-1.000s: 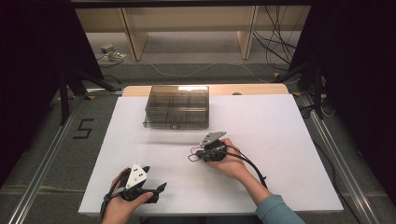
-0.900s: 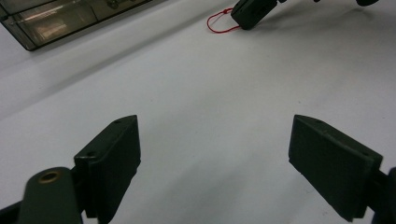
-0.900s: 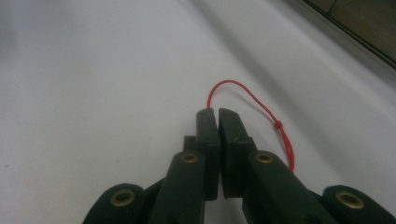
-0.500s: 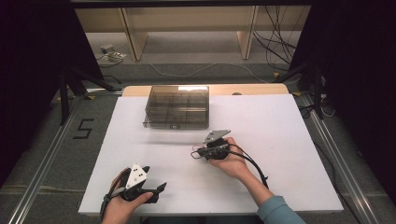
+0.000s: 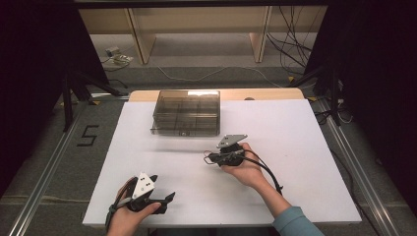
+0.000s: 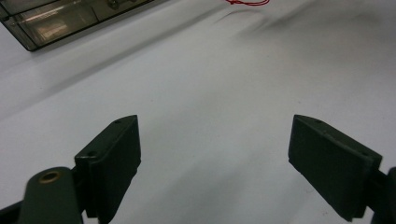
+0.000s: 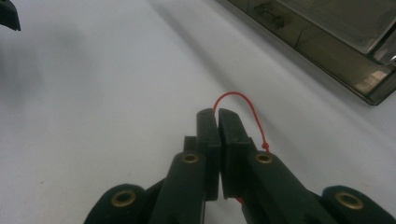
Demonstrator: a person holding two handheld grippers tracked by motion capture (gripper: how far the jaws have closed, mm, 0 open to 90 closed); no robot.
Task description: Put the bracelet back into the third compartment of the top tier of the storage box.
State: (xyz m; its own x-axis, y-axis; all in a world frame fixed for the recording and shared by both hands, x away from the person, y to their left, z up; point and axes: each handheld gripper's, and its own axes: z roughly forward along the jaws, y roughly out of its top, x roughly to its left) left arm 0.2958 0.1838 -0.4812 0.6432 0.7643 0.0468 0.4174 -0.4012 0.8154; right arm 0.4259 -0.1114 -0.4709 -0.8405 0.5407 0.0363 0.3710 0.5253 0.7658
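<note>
A white sheet (image 5: 295, 147) covers the table, with grey floor, rails and wooden shelf legs beyond its far edge; at the far middle of the sheet stands a smoky clear plastic box (image 5: 186, 112) with compartments, its lid down. The right gripper (image 7: 217, 122) sits near the middle of the sheet, just on the near side of the box and a little right of it, held in the person's right hand (image 5: 244, 169); its jaws are clenched together on a thin red string (image 7: 250, 114), whose loop arches out from between the tips and runs back along the right jaw to a small knot; the loop hangs just above the white sheet, apart from the box. The left gripper (image 5: 167, 199) rests at the near left edge of the sheet, well apart from the string and the box; its jaws stand wide and released, with nothing but bare sheet between them. In the left gripper view the red string (image 6: 247, 2) shows far off at the top edge.
</note>
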